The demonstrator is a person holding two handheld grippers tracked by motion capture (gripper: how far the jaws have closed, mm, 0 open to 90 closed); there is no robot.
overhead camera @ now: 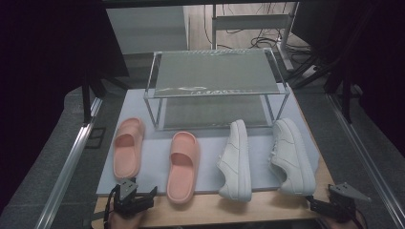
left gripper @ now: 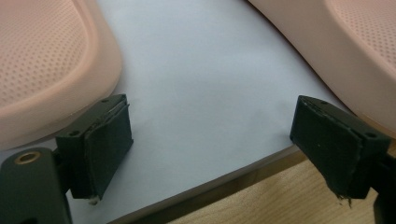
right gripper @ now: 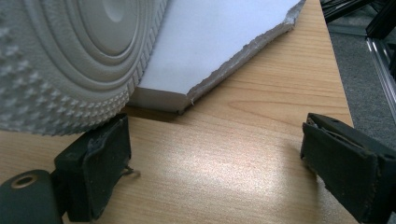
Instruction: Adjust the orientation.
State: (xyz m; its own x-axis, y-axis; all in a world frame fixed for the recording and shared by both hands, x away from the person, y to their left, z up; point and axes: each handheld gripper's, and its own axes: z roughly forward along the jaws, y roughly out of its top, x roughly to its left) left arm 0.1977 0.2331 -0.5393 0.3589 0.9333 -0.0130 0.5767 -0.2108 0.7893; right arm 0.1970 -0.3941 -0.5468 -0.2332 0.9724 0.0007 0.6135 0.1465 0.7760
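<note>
Here, two pink slippers [overhead camera: 128, 148] [overhead camera: 183, 164] and two white sneakers [overhead camera: 236, 160] [overhead camera: 291, 155] are laid on a pale board [overhead camera: 153, 109] before one clear rack [overhead camera: 215, 71], the wide-open, empty left gripper [overhead camera: 138, 200] and right gripper [overhead camera: 317, 202] being held at the board's near edge over the wooden table [overhead camera: 229, 210], beyond which a cabled floor is seen.

Slippers [overhead camera: 128, 148] left of sneakers [overhead camera: 236, 160]

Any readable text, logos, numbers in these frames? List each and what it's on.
None readable.
Pink slippers: perforated footbeds in the left gripper view, no brand visible.
White sneakers: no logo legible in the high view; the sole in the right gripper view shows ring and stud tread only, no size or lettering.
Clear rack: pale streaks on the upper shelf, too blurred to tell whether they are print.
White board and wooden table: plain.
</note>
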